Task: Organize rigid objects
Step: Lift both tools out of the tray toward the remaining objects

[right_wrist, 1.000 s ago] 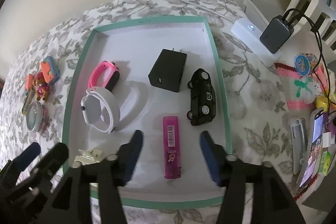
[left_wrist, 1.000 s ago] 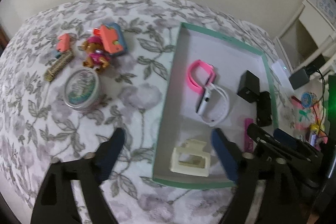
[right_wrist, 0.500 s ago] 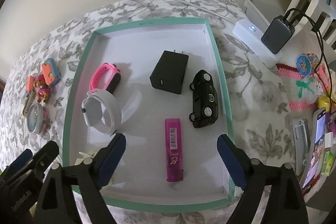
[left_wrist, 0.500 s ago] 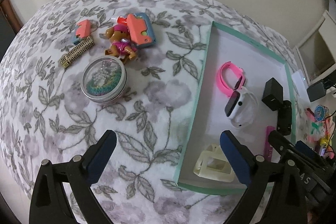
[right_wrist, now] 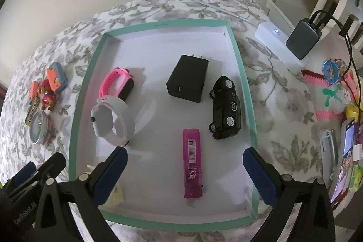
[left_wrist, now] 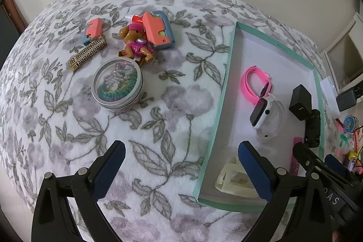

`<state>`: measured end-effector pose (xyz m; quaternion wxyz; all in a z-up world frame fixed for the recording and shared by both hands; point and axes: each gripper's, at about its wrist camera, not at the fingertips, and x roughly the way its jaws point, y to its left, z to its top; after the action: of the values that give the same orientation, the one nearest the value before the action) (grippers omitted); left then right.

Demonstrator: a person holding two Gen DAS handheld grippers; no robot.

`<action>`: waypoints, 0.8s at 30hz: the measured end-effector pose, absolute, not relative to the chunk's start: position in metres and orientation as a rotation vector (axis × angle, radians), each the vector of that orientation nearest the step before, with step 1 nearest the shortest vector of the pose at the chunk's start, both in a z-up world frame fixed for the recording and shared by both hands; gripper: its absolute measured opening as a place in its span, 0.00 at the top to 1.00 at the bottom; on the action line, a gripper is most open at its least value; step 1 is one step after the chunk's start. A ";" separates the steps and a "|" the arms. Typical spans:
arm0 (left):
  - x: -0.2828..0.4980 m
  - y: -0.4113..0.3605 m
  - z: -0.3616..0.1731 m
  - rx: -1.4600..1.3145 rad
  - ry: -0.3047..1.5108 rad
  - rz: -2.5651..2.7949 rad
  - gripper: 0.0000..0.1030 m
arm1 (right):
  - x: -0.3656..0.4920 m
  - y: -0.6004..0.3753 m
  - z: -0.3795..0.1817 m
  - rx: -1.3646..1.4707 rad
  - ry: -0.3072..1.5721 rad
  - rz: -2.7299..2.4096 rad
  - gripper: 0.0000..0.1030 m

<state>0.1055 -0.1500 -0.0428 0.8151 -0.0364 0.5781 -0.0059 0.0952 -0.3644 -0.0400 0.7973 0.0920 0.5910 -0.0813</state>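
A: Right claw (right_wrist: 185, 165) has just been opening; it stands wide over the pink lighter (right_wrist: 192, 162) in the green tray (right_wrist: 246, 92), gripping nothing.

B: Left claw (left_wrist: 181, 163) is wide, empty. The round tin (left_wrist: 118, 83) looks broad, so it may slip.

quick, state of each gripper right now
left gripper: open, holding nothing, over the floral cloth.
right gripper: jaws just opened wide, holding nothing; pink lighter lies free in the tray.
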 end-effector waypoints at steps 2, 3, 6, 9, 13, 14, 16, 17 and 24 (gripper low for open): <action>0.106 -0.149 -0.043 -0.081 1.234 -0.011 0.03 | 0.096 -0.364 -0.040 0.194 1.269 -0.174 0.00; 0.106 -0.149 -0.043 -0.081 1.234 -0.011 0.03 | 0.096 -0.364 -0.040 0.194 1.270 -0.173 0.00; 0.106 -0.148 -0.044 -0.080 1.238 -0.011 0.03 | 0.096 -0.365 -0.040 0.194 1.273 -0.172 0.00; 0.108 -0.144 -0.038 -0.094 1.229 -0.015 0.03 | 0.097 -0.364 -0.037 0.181 1.272 -0.171 0.00; 0.112 -0.127 -0.021 -0.133 1.194 -0.018 0.03 | 0.098 -0.354 -0.016 0.163 1.211 -0.145 0.00; 0.113 -0.121 -0.017 -0.140 1.188 -0.016 0.03 | 0.099 -0.350 -0.005 0.168 1.179 -0.131 0.00; 0.116 -0.108 -0.010 -0.157 1.182 -0.003 0.03 | 0.100 -0.343 0.009 0.171 1.138 -0.112 0.00; 0.116 -0.101 -0.007 -0.167 1.175 0.006 0.03 | 0.100 -0.339 0.014 0.171 1.121 -0.102 0.00; 0.115 -0.034 0.009 -0.247 1.125 0.119 0.03 | 0.104 -0.295 0.035 0.189 1.044 0.035 0.00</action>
<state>0.1150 -0.0340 0.0095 0.8370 -0.1165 0.5316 0.0564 0.1039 -0.2955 0.0351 0.8623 0.0899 0.4980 0.0168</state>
